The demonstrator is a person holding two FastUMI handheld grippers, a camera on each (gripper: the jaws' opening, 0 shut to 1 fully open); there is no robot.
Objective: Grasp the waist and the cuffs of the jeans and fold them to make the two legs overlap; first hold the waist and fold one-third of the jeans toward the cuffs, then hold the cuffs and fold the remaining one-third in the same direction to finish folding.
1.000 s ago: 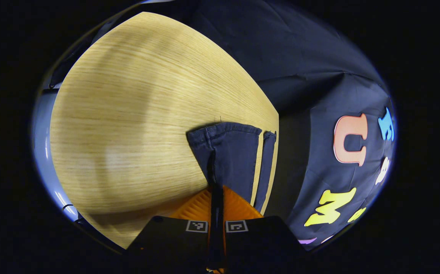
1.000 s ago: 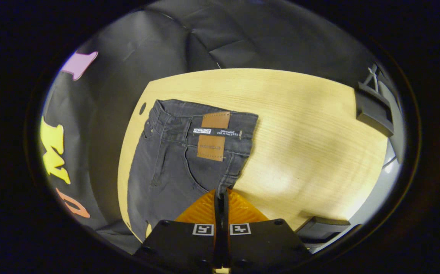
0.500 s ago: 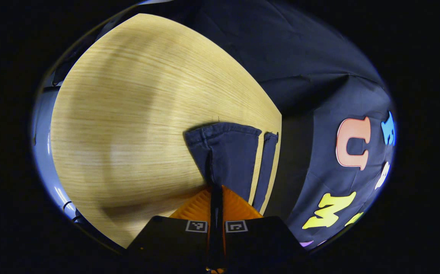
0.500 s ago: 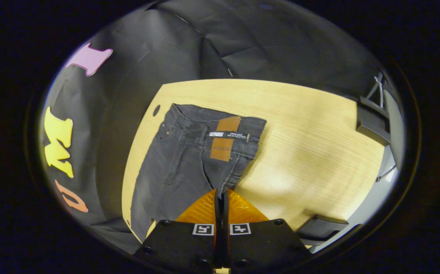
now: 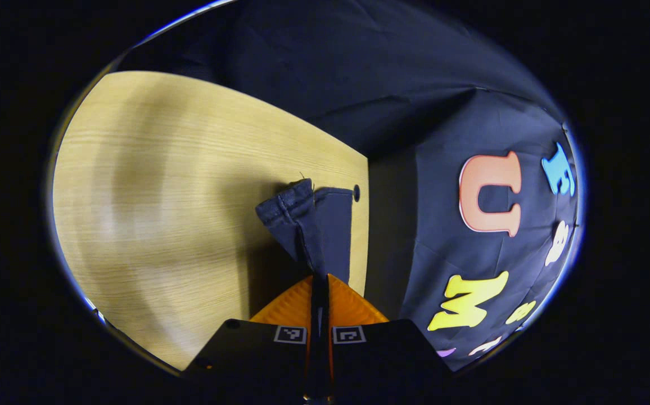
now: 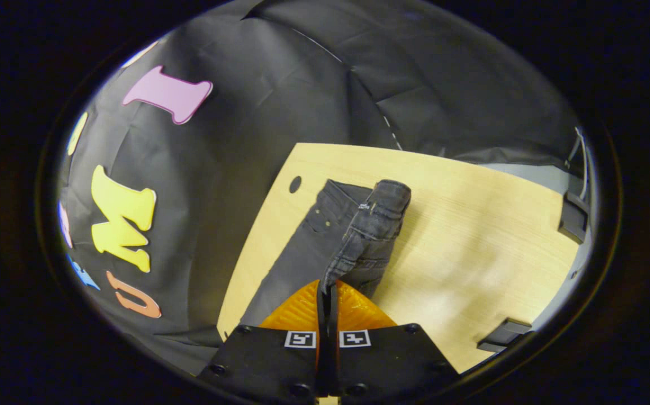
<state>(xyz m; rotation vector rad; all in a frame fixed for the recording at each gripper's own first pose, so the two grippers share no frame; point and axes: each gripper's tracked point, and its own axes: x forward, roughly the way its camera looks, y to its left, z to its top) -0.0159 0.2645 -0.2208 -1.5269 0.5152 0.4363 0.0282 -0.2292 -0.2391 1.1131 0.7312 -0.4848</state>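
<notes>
**A:** Both ends got lifted since a second ago. Left gripper (image 5: pixel 319 281) pinches the cuffs (image 5: pixel 302 211) up off the table (image 5: pixel 162 185).

**B:** Yep, right gripper (image 6: pixel 328 289) is clamped on the waist (image 6: pixel 378 216), bunched upright; the rest of the jeans (image 6: pixel 297 253) lie flat near the table's edge.

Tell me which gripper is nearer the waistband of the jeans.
Right. The right gripper pinches the jeans just below the waistband. The left gripper pinches a leg near the cuff, at the far end.
</notes>
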